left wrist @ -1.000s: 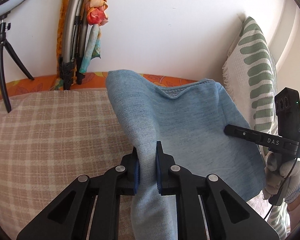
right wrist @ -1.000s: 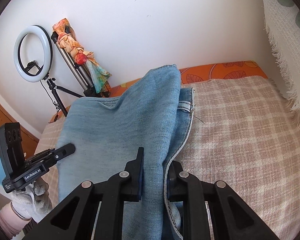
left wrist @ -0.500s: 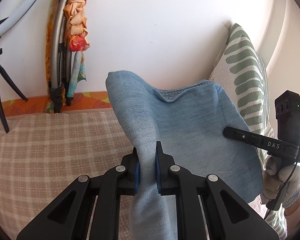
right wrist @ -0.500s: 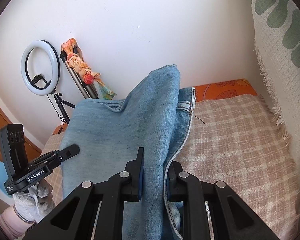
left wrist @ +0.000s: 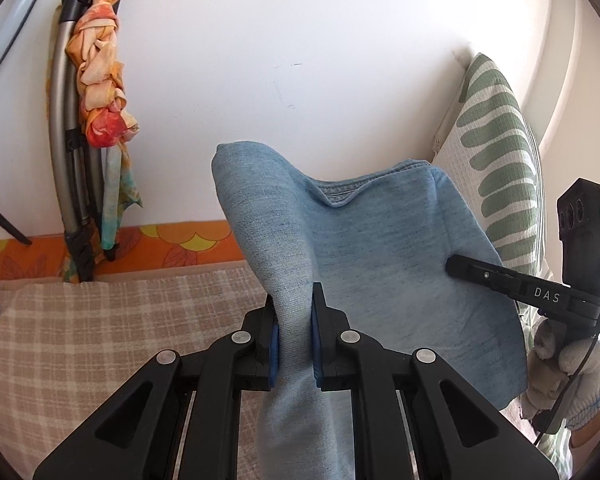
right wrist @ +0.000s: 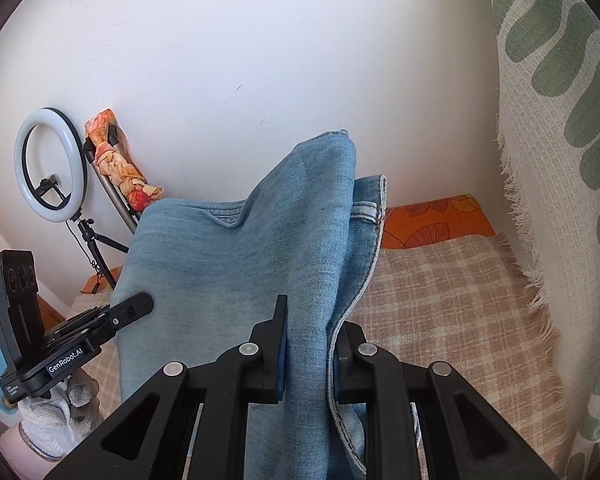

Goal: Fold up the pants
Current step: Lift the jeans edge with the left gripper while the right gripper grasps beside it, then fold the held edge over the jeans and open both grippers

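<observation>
Light blue denim pants (left wrist: 380,256) hang stretched between both grippers above a checked bed cover (left wrist: 100,340). My left gripper (left wrist: 294,344) is shut on one bunched edge of the pants. My right gripper (right wrist: 310,356) is shut on the opposite edge, where a stitched seam and waistband (right wrist: 366,208) show. In the left wrist view the right gripper (left wrist: 532,292) appears at the right, held by a gloved hand (left wrist: 568,376). In the right wrist view the left gripper (right wrist: 80,332) appears at the left. The lower part of the pants is hidden below the fingers.
A white wall stands close behind the bed. A ring light on a tripod (right wrist: 52,168) and a folded stand wrapped in an orange floral cloth (left wrist: 100,92) lean at the left. A green-patterned cream pillow (left wrist: 500,152) is at the right. An orange mattress edge (right wrist: 436,216) shows.
Both grippers have risen with the pants, lifting the denim higher against the wall. More of the wall and less of the bed cover now shows in both views.
</observation>
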`<state>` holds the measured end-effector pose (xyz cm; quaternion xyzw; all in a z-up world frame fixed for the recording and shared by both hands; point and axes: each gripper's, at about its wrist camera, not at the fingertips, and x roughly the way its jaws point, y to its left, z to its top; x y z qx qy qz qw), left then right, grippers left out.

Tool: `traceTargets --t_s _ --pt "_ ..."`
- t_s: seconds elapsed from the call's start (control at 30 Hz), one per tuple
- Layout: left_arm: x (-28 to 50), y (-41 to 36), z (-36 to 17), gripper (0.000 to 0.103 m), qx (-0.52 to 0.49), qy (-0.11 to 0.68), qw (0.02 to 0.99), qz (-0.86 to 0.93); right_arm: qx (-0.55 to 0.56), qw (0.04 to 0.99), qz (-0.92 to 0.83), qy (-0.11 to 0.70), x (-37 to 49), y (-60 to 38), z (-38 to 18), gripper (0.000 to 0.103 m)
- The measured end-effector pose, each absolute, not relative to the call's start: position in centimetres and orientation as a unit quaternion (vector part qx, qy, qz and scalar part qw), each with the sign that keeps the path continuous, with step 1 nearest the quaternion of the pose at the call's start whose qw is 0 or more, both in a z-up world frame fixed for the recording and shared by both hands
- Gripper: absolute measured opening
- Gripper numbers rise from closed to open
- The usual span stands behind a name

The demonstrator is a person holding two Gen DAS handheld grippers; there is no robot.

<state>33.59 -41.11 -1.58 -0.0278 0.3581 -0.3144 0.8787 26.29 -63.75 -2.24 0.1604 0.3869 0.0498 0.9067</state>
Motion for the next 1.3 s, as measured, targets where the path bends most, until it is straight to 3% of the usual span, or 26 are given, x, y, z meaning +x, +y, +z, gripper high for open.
traceTargets --t_s 0.9,1.03,1.13,1.3 --pt "39.4 -46.2 -6.6 0.011 0.009 0.388 0.881 -0.272 0.124 0.889 -0.016 0.44 34.4 -66.1 -8.7 0.015" --pt "39.4 -46.1 -6.5 0.011 0.007 0.392 0.88 -0.27 0.096 0.891 -0.033 0.443 34.6 -65.6 -8.7 0.019" --pt "39.4 -46.1 -6.4 0.012 0.008 0.395 0.879 -0.269 0.083 0.894 -0.058 0.437 34.5 -65.6 -8.2 0.033" --pt "39.4 -45.8 -5.7 0.017 0.013 0.392 0.88 -0.269 0.085 0.9 -0.06 0.423 33.7 -65.9 -6.8 0.035"
